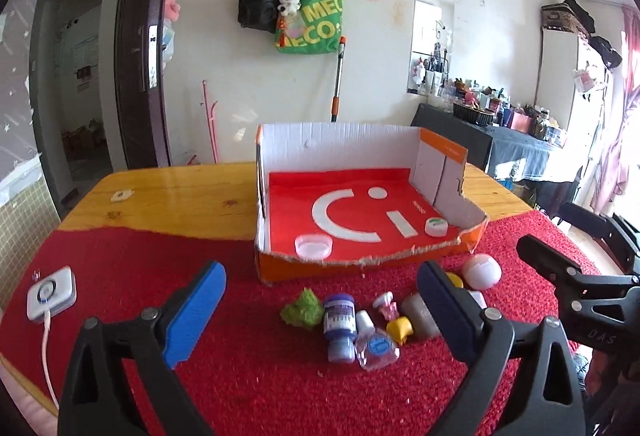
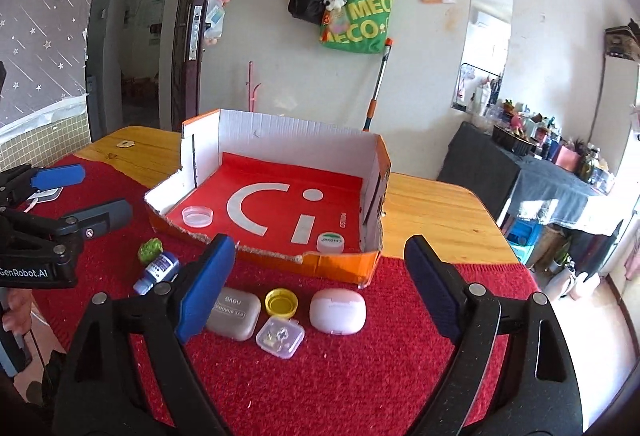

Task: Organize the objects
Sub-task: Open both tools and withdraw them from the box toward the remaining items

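Observation:
An orange cardboard box (image 1: pixel 340 139) with a red floor stands on the table and holds a clear round lid (image 1: pixel 314 246) and a white jar with a green label (image 1: pixel 436 227). In front of it, on the red cloth, lie a green lump (image 1: pixel 303 310), a blue bottle (image 1: pixel 339 328), a small clear bottle (image 1: pixel 376 348), a yellow piece (image 1: pixel 400 330) and a grey case (image 2: pixel 234 314). A yellow cap (image 2: pixel 281 302), a clear square box (image 2: pixel 280 338) and a white-pink case (image 2: pixel 338 312) lie there too. My left gripper (image 1: pixel 320 276) is open over the bottles and holds nothing. My right gripper (image 2: pixel 320 252) is open above the cases, also empty.
A white device on a cable (image 1: pixel 51 294) lies at the cloth's left edge. A small white piece (image 1: pixel 121 195) rests on the bare wooden table (image 1: pixel 180 191). A dark side table (image 1: pixel 500 139) crowded with bottles stands at the right, and a doorway opens at the left.

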Tool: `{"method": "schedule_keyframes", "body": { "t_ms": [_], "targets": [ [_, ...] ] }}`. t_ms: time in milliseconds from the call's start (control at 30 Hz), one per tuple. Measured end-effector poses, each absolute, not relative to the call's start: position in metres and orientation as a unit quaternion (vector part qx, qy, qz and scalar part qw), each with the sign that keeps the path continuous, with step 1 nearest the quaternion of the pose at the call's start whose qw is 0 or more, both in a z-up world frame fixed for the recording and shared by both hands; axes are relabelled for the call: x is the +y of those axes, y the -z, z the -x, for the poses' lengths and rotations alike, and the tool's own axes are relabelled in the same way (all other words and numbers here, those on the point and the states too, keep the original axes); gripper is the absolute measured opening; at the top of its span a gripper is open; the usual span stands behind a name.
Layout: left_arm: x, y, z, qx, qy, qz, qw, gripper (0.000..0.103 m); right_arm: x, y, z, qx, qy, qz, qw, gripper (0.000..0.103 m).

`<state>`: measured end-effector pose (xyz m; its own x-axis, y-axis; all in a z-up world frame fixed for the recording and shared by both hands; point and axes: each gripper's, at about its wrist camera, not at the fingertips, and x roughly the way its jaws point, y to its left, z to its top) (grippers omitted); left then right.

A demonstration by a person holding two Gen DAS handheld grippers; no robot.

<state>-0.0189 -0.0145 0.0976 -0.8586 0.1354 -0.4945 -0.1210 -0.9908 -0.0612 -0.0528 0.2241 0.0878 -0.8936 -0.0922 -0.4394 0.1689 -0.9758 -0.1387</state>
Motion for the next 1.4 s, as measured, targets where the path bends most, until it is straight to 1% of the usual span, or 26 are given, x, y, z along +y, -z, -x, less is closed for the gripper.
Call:
{"method": "schedule_keyframes", "body": {
  "t_ms": [200,433,1000,1167,1300,1400],
  "targets": [
    [-0.010,-0.067,0.006,-0.015,-0.959,0.275,0.063,0.098,0.232,-0.057,0.037,0.045,0.968,-0.237,0.067,0.087],
    [-0.005,-0.046,0.005,-0.018,-0.948,0.309,0.076,0.098,0.230,-0.033,0.028,0.042,0.965,-0.252,0.058,0.087],
    [-0.011,-0.038,0.017,-0.026,-0.944,0.322,0.068,0.098,0.243,-0.017,0.039,0.012,0.956,-0.290,0.053,0.087],
    [-0.024,-0.047,0.028,-0.025,-0.947,0.315,0.058,0.098,0.245,-0.016,0.043,0.010,0.954,-0.295,0.053,0.087],
    [-0.037,-0.050,0.042,-0.016,-0.942,0.329,0.067,0.098,0.252,-0.019,0.053,0.009,0.952,-0.300,0.051,0.087],
    [-0.047,-0.049,0.052,-0.012,-0.936,0.344,0.078,0.095,0.259,-0.019,0.068,0.007,0.948,-0.316,0.045,0.087]
  ]
}}
